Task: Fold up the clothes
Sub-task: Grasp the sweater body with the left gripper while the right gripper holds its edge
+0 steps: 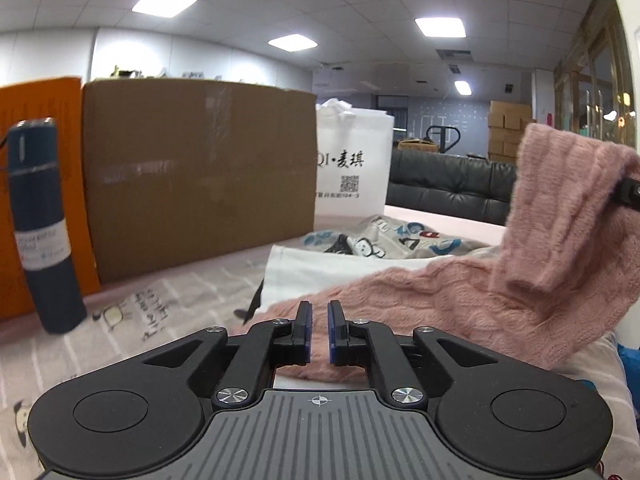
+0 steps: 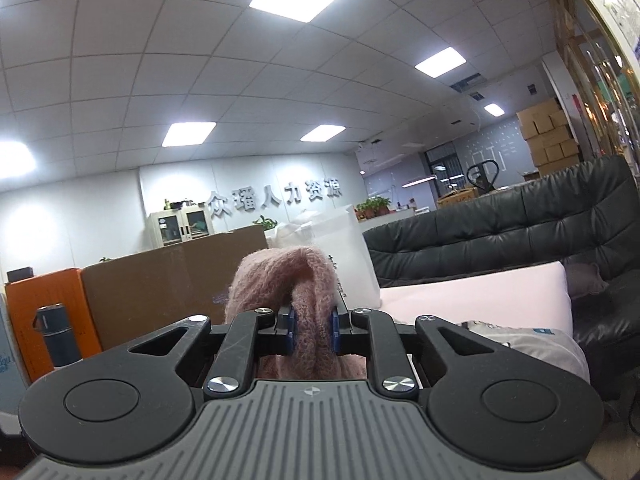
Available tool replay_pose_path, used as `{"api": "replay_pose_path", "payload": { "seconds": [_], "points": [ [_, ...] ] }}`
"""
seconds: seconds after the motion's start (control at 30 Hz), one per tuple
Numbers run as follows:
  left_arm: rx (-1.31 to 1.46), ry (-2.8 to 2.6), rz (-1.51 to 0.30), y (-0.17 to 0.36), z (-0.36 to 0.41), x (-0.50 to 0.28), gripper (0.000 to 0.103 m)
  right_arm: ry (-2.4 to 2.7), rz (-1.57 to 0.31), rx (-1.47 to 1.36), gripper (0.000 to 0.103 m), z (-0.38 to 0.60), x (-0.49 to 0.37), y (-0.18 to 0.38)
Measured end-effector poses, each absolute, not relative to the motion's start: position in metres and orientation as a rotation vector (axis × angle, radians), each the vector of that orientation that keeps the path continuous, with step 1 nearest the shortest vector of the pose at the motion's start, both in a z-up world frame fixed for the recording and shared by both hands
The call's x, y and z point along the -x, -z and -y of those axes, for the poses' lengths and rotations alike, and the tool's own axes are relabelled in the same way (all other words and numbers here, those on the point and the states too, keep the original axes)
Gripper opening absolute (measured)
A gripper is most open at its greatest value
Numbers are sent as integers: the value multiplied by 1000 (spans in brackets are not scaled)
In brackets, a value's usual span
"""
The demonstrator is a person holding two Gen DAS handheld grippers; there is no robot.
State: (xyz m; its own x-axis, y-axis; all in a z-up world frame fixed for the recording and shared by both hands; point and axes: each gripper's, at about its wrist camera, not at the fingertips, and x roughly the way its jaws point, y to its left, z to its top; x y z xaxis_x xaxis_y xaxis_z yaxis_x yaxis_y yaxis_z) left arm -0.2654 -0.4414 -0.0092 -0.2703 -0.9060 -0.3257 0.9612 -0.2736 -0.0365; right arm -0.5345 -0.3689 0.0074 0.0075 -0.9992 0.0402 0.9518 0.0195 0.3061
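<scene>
Two grippers are at work on one pink knit sweater [image 1: 460, 300], which lies partly on the patterned bed sheet [image 1: 168, 300] and partly lifted in the air. Right gripper [image 2: 313, 330] is clamped on a thick bunch of the fuzzy knit, the wool bulging up between its blue pads, and in the left view that raised part drapes down in a soft hanging flap. Left gripper [image 1: 319, 330] has its jaws drawn narrow over the near edge of the sweater; the pink knit shows in the slim gap between the pads (whether they truly pinch it I cannot tell, the gap looks barely filled). To do this well, I'd judge both grips should lift evenly so the stretchy, heavy knit doesn't sag or slip, then carry the edge over in one smooth arc. Behind sit a printed grey garment [image 1: 400, 238], a flat-sided cardboard box [image 1: 200, 176], a smooth dark blue bottle [image 1: 44, 224] and a white bag [image 1: 352, 168].
</scene>
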Motion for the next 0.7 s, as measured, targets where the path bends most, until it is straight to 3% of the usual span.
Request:
{"api": "replay_pose_path", "payload": {
  "seconds": [0.2, 0.27, 0.33, 0.43, 0.57, 0.7],
  "points": [
    [-240, 1816, -345, 13, 448, 256, 12, 1629, 304, -197, 14, 352, 552, -5],
    [-223, 1814, -363, 13, 450, 255, 23, 1669, 315, -188, 13, 346, 561, -4],
    [-184, 1803, -384, 14, 450, 251, 49, 1710, 320, -179, 13, 342, 570, -1],
    [-109, 1802, -439, 14, 453, 245, 59, 1762, 325, -180, 13, 341, 585, 4],
    [-53, 1844, -569, 17, 465, 245, 63, 1808, 314, -193, 13, 348, 597, 14],
    [-126, 1821, -519, 23, 473, 262, 79, 1872, 287, -192, 13, 358, 601, 24]
  ]
}}
